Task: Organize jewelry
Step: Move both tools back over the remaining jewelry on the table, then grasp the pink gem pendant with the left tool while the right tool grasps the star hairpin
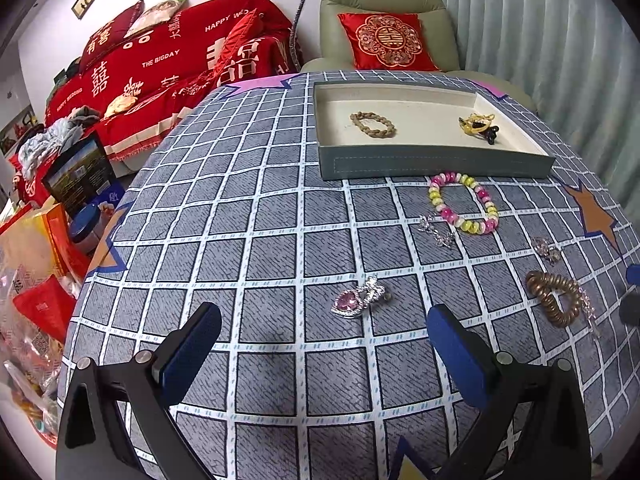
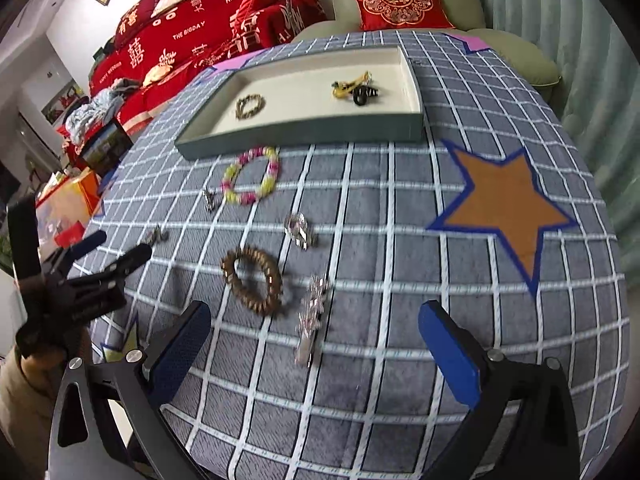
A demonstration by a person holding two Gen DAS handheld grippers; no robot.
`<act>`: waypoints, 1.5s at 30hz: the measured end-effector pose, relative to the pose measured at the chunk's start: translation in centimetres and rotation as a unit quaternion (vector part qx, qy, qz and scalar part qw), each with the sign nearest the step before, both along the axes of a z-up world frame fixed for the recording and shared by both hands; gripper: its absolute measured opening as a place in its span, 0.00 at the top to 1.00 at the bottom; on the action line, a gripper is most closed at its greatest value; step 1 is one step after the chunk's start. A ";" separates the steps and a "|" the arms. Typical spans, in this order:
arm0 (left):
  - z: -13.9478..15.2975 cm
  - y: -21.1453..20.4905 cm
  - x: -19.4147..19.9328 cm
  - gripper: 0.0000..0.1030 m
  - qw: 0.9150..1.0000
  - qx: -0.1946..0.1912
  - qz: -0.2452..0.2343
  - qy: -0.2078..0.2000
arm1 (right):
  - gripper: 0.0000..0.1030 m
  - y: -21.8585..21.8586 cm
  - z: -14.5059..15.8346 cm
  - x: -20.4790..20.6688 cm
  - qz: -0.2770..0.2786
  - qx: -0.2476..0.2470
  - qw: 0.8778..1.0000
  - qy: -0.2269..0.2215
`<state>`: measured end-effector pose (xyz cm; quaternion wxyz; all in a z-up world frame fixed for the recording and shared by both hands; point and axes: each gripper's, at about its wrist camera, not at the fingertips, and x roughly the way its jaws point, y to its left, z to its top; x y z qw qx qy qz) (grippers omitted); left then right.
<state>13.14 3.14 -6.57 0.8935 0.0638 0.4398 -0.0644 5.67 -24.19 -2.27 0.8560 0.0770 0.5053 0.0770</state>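
Both pairs of tongs are hovering above the worktop (image 1: 280, 208), which is wearing a grey cloth with a white grid and star patches. The left tongs (image 1: 324, 340) are standing released and empty, with a pink heart pendant (image 1: 358, 298) lying just ahead, between the blue pads. The right tongs (image 2: 314, 344) are likewise gaping wide and gripping nothing; a silver hair clip (image 2: 312, 320) is lying between their fingers, and a coppery coil bracelet (image 2: 252, 280) is resting just beside it. Farther off, a pink and yellow bead bracelet (image 1: 464, 208) is sitting close against the front wall of the grey tray (image 1: 436, 166). Inside the tray, a brown bead bracelet (image 1: 373, 124) is lying at the left and a yellow and black tangle of hair ties (image 1: 478, 126) at the right, well apart. Two small silver pieces (image 1: 436, 232) are lying near the bead bracelet.
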 end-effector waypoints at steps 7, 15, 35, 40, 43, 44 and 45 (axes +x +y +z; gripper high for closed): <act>-0.1 -0.4 -0.1 0.02 1.000 0.002 -0.015 0.003 | 0.00 0.7 -1.3 -1.1 -0.009 -0.012 1.000 0.011; -0.5 -0.9 0.5 0.12 0.999 -0.003 -0.036 0.003 | 0.10 1.9 -2.3 -0.9 -0.007 -0.041 0.999 0.015; 0.0 -2.0 -0.5 0.63 0.996 -0.036 -0.080 0.013 | 0.42 4.1 -2.6 -0.7 0.018 -0.116 0.993 0.015; 0.2 -2.0 -0.8 0.73 0.996 -0.043 -0.083 0.012 | 0.81 4.4 -2.4 -0.7 0.022 -0.120 0.992 0.013; 0.4 -1.9 -1.1 0.73 0.996 -0.049 -0.080 0.008 | 0.82 4.2 -2.3 -0.8 0.017 -0.116 0.993 0.011; 0.5 -1.8 -1.1 0.73 0.996 -0.053 -0.078 0.008 | 0.82 4.0 -2.3 -0.8 0.015 -0.113 0.993 0.011; 0.8 -1.7 -1.2 0.73 0.995 -0.060 -0.075 0.008 | 0.82 3.7 -2.3 -0.9 0.013 -0.106 0.994 0.011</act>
